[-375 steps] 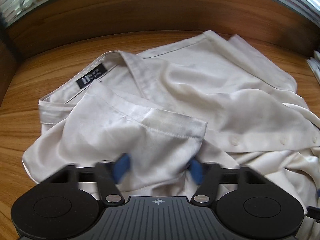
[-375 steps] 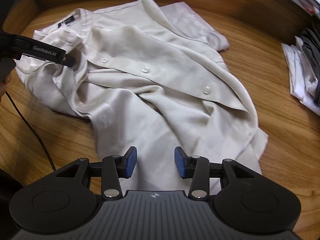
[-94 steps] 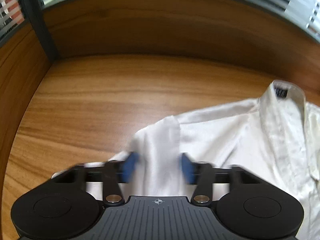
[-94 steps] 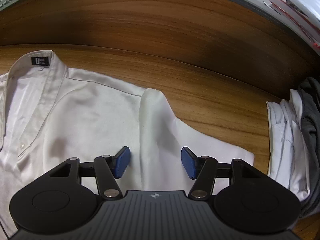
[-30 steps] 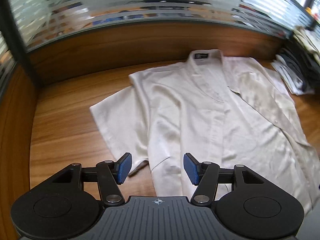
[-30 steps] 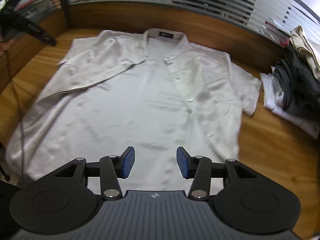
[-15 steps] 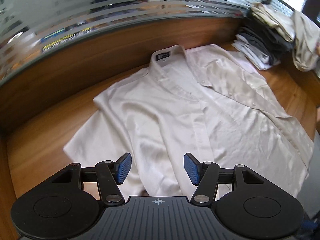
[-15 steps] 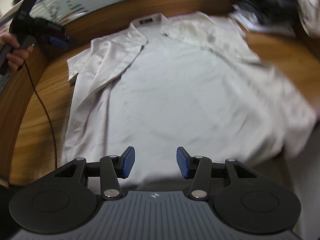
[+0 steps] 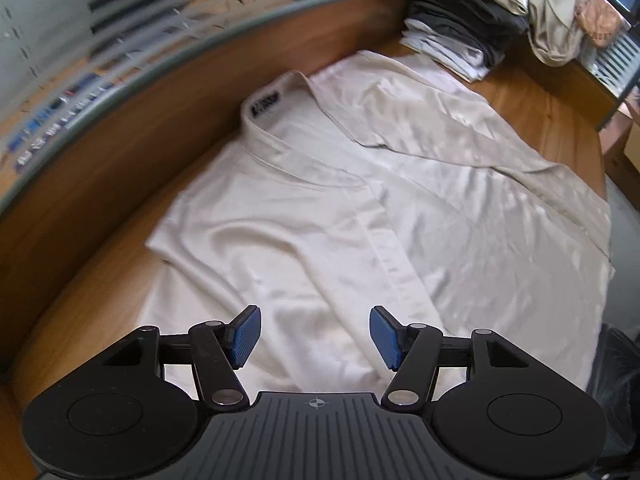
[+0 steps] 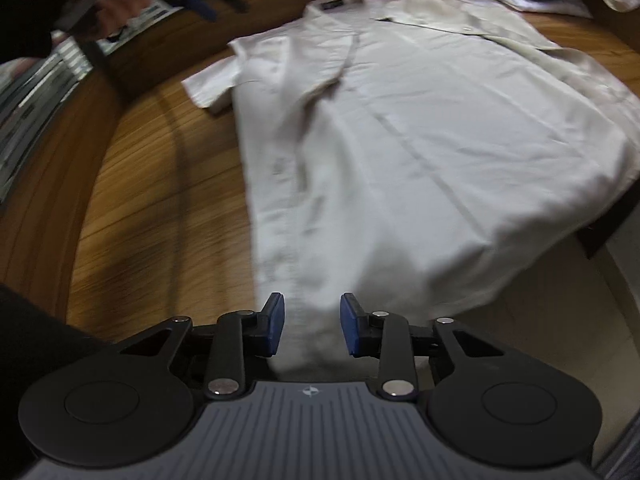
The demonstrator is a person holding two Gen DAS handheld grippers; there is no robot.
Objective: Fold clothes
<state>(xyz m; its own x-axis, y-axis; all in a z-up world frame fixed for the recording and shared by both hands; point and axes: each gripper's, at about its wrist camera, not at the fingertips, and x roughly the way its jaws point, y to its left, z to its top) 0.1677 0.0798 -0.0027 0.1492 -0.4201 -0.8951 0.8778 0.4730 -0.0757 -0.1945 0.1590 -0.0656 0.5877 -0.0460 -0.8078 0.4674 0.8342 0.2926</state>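
Shirt: a pale cream short-sleeved shirt [image 9: 360, 216] lies spread flat on the wooden table [image 9: 80, 280], collar [image 9: 276, 120] at the far side, hem at the near edge.
Shirt details: a dark label [image 9: 266, 105] sits inside the collar; the button strip runs down the middle.
Left gripper: the left gripper [image 9: 315, 334] hovers over the shirt's near left part, its blue fingers [image 9: 245, 334] spread wide and holding nothing.
Right gripper: the right gripper [image 10: 312, 328] is low at the hem; its fingers [image 10: 274, 328] are closing with cloth in the gap, but do not yet press it.
Hand: in the right wrist view, a hand [image 10: 100, 4] in a dark sleeve holds the other gripper at far left.
Pile: folded clothes [image 9: 464, 28] are stacked at the far right, just beside the shirt's shoulder.
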